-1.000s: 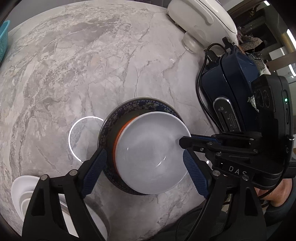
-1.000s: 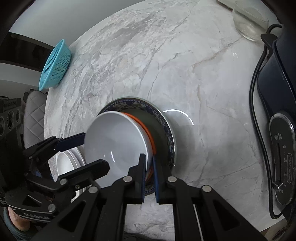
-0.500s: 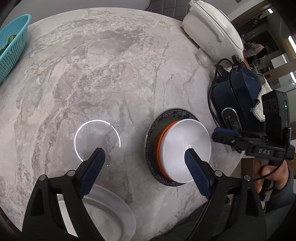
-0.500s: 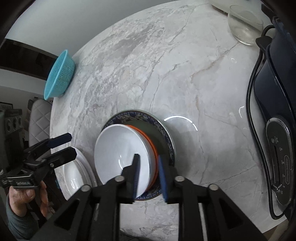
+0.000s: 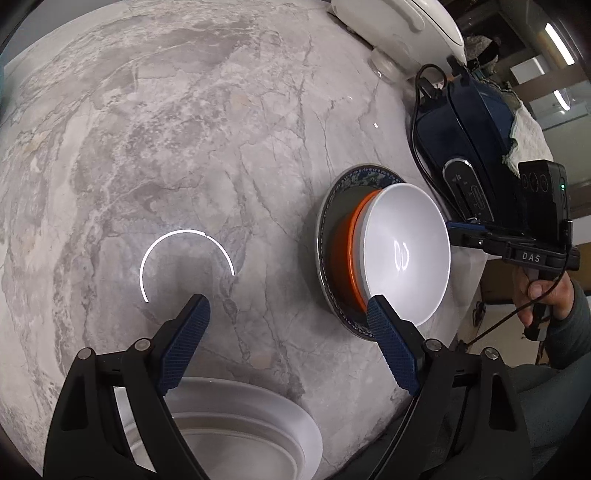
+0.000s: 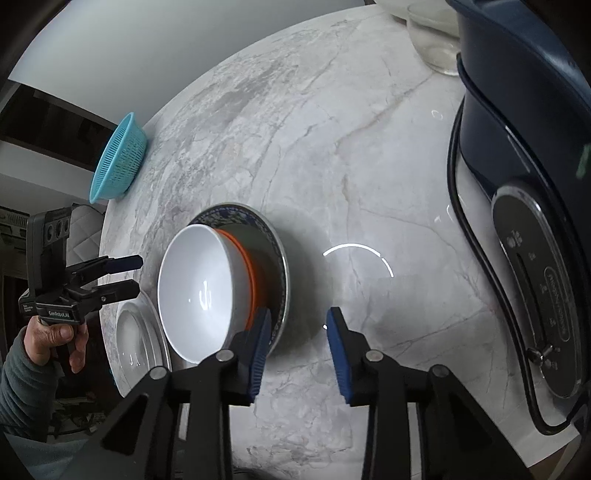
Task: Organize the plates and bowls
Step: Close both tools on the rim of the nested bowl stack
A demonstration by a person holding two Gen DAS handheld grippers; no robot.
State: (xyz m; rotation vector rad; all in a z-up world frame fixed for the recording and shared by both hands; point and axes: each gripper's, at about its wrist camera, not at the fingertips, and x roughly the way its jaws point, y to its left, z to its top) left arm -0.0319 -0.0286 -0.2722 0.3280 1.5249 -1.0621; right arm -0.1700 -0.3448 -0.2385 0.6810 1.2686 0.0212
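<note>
A white bowl [image 5: 406, 251] sits in an orange bowl [image 5: 343, 254] on a blue-patterned plate [image 5: 354, 177]; the stack also shows in the right wrist view, white bowl [image 6: 199, 284], orange bowl [image 6: 247, 273], plate [image 6: 236, 218]. My left gripper [image 5: 288, 306] is open and empty over bare marble, left of the stack. My right gripper [image 6: 297, 317] is open and empty, just right of the stack. White stacked plates [image 5: 236, 428] lie under the left gripper, and show in the right wrist view [image 6: 136, 343].
A dark blue appliance [image 6: 535, 184] with a black cord [image 6: 465, 236] stands to the right. A glass bowl [image 6: 432, 40] and a white cooker [image 5: 399, 29] are at the back. A teal basket [image 6: 118, 158] sits at the far left edge of the marble table [image 6: 332, 129].
My right gripper opened, let go of the white bowl's rim and drew back to the right. My left gripper pulled away from the stack to the left, over the white plates.
</note>
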